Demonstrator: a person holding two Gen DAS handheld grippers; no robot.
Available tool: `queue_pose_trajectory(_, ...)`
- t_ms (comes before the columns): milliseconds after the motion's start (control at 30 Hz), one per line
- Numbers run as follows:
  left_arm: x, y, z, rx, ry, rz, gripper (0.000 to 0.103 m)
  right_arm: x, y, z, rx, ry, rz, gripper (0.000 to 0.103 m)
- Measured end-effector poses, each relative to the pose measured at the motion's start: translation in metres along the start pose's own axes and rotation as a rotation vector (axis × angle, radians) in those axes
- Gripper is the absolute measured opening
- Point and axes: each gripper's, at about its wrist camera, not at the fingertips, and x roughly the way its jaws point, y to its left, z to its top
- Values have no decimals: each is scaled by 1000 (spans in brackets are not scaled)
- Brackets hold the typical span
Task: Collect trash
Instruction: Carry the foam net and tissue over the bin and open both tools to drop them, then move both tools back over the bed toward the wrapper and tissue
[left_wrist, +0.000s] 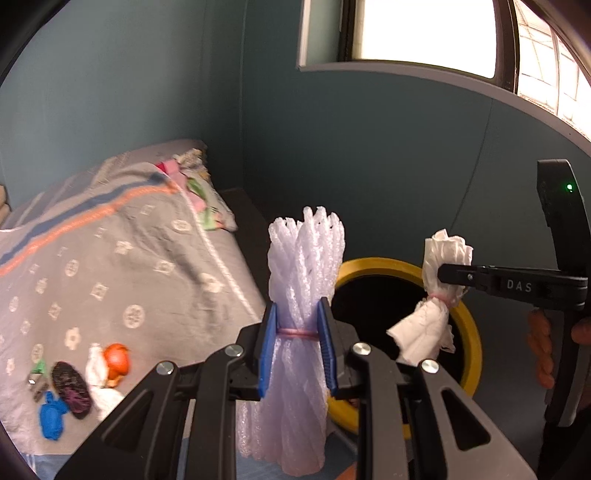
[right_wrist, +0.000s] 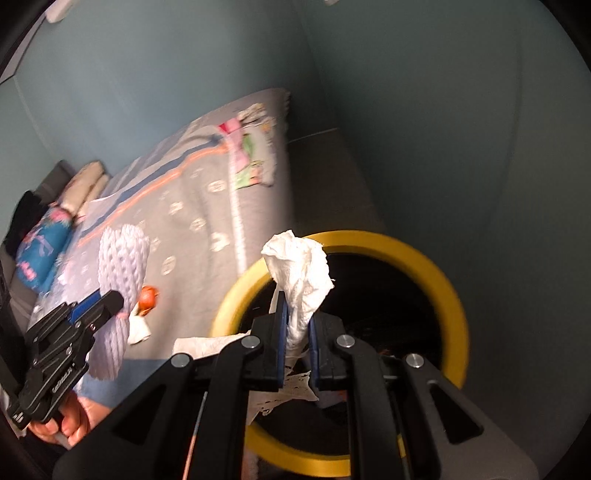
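My left gripper (left_wrist: 297, 334) is shut on a white foam net sleeve (left_wrist: 304, 266) tied with a pink band, held upright beside the bed. My right gripper (right_wrist: 297, 332) is shut on a crumpled white tissue bundle (right_wrist: 301, 273), held over the mouth of the yellow-rimmed trash bin (right_wrist: 452, 295). The tissue bundle (left_wrist: 441, 280) and the bin (left_wrist: 471, 325) also show in the left wrist view, to the right of the foam. The foam net sleeve (right_wrist: 120, 266) and left gripper (right_wrist: 110, 301) show at the left of the right wrist view.
A bed with a grey patterned blanket (left_wrist: 122, 266) lies on the left. On it lie an orange peel piece (left_wrist: 116, 360), a blue scrap (left_wrist: 51, 417), a dark oval item (left_wrist: 70, 387) and white paper (left_wrist: 98, 365). A blue-green wall and a window (left_wrist: 424, 33) stand behind.
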Motion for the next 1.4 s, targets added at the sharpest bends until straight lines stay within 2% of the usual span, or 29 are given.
queue_pose_trajectory(133, 21, -16, 1, 2, 16, -28, 21, 0, -14, 1, 15, -24, -37, 10)
queue_pose_trajectory(200, 31, -24, 1, 8, 21, -40, 21, 2, -20, 0, 16, -39, -83, 10)
queue_pose_trajectory(367, 58, -34, -2, -21, 49, -77, 22, 9, -36, 0, 42, -40, -92, 10)
queue_pose_trajectory(633, 79, -43, -7, -59, 93, -132, 24, 8, -50, -1, 55, -60, -128, 11)
queue_pose_trajectory(733, 80, -44, -7, -65, 97, -151, 30, 6, -52, -1, 59, -64, -135, 15)
queue_pose_trajectory(800, 77, -42, -7, -75, 94, -160, 42, 6, -51, 1, 66, -73, -147, 24)
queue_pose_trajectory(867, 73, -40, -7, -80, 83, -154, 48, 3, -51, 1, 77, -82, -149, 31)
queue_pose_trajectory(1000, 66, -30, -7, -92, 70, -150, 59, -3, -53, 2, 97, -95, -157, 33)
queue_pose_trajectory(1300, 34, 2, -12, -95, -9, -36, 84, -9, -32, -3, 62, -106, -118, 50)
queue_pose_trajectory(1400, 17, 19, -14, -96, -38, 14, 87, -5, -13, -4, 36, -98, -94, 53)
